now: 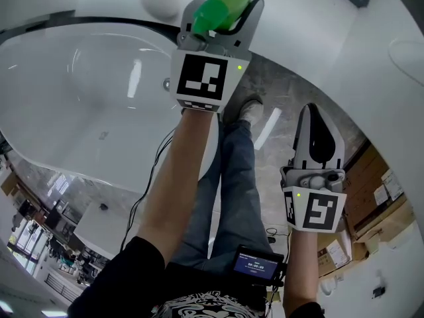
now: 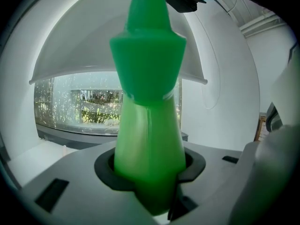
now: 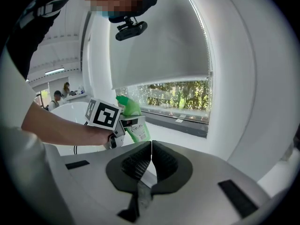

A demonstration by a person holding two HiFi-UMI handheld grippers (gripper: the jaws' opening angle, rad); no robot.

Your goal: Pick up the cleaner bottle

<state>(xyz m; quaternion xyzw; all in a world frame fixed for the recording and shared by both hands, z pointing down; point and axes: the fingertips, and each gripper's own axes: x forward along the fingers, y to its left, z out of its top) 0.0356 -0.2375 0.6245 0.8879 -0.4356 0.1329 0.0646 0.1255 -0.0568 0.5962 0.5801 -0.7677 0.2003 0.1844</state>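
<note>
The green cleaner bottle (image 1: 218,6) is off the ground, held with its cone-shaped cap upward between the jaws of my left gripper (image 1: 224,18), above the rim of a white bathtub (image 1: 79,91). In the left gripper view the bottle (image 2: 149,125) fills the middle, its body pinched by the dark pads (image 2: 194,165). My right gripper (image 1: 317,121) hangs lower at the right, jaws pressed together with nothing between them. The right gripper (image 3: 151,158) view shows its ribbed pads touching, and beyond them the left gripper (image 3: 123,125) carrying the bottle (image 3: 131,108).
A marble floor (image 1: 285,91) runs between the tub and a white curved wall (image 1: 371,58). The person's legs and a shoe (image 1: 250,108) stand below the grippers. Cardboard boxes (image 1: 371,184) sit at the right. A window with a roller blind (image 3: 159,55) lies ahead.
</note>
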